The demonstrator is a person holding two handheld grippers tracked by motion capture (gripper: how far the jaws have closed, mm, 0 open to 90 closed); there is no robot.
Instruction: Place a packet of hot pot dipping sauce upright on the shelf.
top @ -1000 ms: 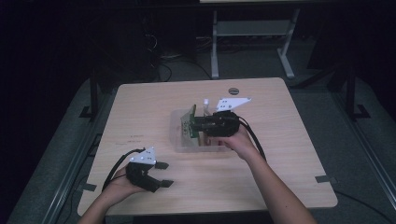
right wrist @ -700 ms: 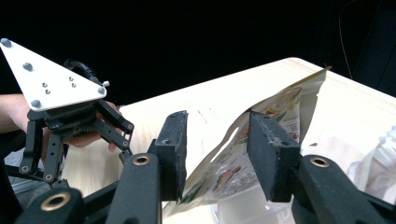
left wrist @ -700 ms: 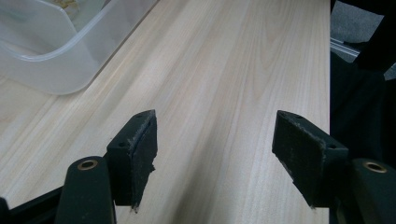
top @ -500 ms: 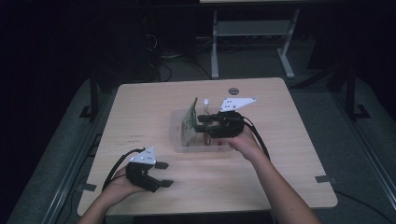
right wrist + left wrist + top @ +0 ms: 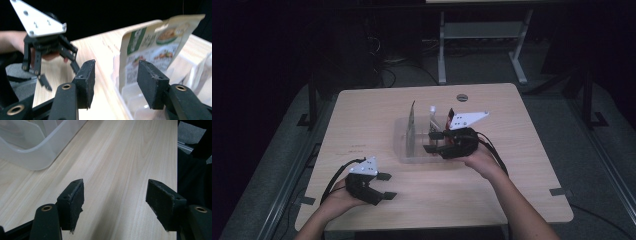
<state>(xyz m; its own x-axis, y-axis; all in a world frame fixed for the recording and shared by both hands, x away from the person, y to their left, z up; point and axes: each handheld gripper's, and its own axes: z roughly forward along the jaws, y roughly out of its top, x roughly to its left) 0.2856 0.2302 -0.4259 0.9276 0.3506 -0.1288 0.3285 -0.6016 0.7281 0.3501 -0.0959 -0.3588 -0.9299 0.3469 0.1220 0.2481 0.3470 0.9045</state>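
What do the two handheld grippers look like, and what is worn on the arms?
Both the left gripper and the right gripper are black, each topped by a pale three-cornered plate with small holes. Black cables trail from them. Their fingers carry flat, rough black pads. The forearms are bare, with no sleeves.

A round dark grommet [image 5: 462, 97] sits in the wooden table [image 5: 362, 120]; a white metal stand [image 5: 482, 35] stands behind.

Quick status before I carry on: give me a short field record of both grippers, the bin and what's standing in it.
surface: wooden table
container: clear plastic bin with slots, mid-table
contents: printed food pouch standing upright in the bin; other upright packets beside it
left gripper: open, nothing between the jaws, near the table's front edge, apart from the bin
right gripper: at the bin, jaws just been opening, nothing pressed between the pads
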